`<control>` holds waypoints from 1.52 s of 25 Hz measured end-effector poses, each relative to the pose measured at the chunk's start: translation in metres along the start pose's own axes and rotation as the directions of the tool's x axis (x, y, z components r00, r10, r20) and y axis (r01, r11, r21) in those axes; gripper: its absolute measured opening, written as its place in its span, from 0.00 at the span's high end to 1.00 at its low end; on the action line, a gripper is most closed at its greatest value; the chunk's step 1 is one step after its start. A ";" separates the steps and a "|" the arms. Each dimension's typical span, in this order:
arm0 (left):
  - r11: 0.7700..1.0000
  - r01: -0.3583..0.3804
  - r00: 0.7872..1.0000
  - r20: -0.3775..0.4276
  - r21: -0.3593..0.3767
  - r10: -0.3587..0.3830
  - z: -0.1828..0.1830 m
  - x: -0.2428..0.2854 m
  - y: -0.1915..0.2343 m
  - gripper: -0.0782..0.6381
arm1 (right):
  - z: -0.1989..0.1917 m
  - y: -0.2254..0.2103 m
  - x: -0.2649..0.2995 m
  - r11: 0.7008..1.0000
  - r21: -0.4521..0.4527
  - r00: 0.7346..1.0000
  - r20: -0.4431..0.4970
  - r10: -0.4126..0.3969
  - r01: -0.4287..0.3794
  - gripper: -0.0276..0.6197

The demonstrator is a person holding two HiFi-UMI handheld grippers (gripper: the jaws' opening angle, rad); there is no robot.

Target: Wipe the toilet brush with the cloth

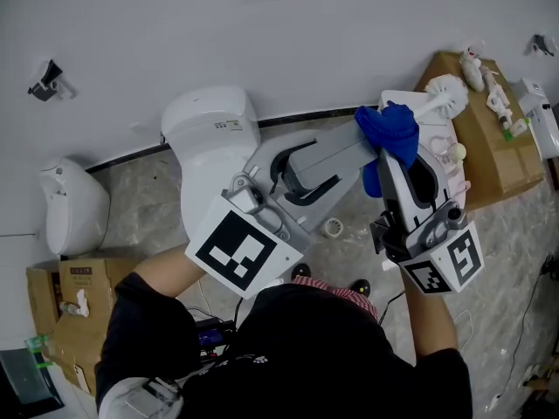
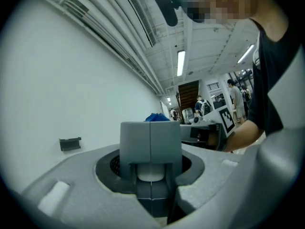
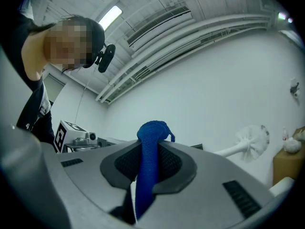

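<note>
One brush [image 1: 444, 92]: white, raised off the floor, bristle head by a cardboard box [image 1: 489, 160].
Left gripper [image 2: 150, 147]: we clamp its jaws on the brush handle.
Right gripper [image 3: 147, 149]: we pinch a blue cloth [image 1: 393, 133] between its jaws.
Cloth: bunched over the handle, beside the left jaws.
Toilet [image 1: 210, 138]: white, beneath our left gripper.

Both tools are grey moulded plastic. The left gripper [image 1: 361, 140] has dark grey jaws, a dark textured recess and a white cube [image 1: 242, 253] with black square markers. The right gripper [image 1: 395, 151] has the same shell, a black inner slot and its own marker cube [image 1: 447, 264]. Person wears black short-sleeved top [image 1: 336, 356], red-white checked collar [image 1: 341, 292].
</note>
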State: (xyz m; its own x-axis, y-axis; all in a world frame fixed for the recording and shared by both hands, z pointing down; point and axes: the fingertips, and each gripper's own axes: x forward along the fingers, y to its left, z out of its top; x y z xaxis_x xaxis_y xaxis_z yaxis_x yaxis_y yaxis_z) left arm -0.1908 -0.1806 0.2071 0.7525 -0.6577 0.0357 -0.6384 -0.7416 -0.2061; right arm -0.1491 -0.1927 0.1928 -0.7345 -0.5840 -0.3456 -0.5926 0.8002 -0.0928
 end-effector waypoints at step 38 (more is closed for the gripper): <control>0.984 0.000 0.998 0.066 -0.177 0.012 0.013 -0.004 0.000 0.67 | 0.015 0.005 0.005 0.992 -0.121 0.999 -0.018 -0.033 0.031 0.86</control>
State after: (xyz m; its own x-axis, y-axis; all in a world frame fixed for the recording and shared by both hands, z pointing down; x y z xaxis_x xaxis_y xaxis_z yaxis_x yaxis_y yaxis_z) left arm -0.1914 -0.1760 0.1944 0.7537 -0.6565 -0.0312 -0.6572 -0.7532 -0.0295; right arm -0.1505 -0.1896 0.1770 -0.7202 -0.6126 -0.3256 -0.6506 0.7593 0.0104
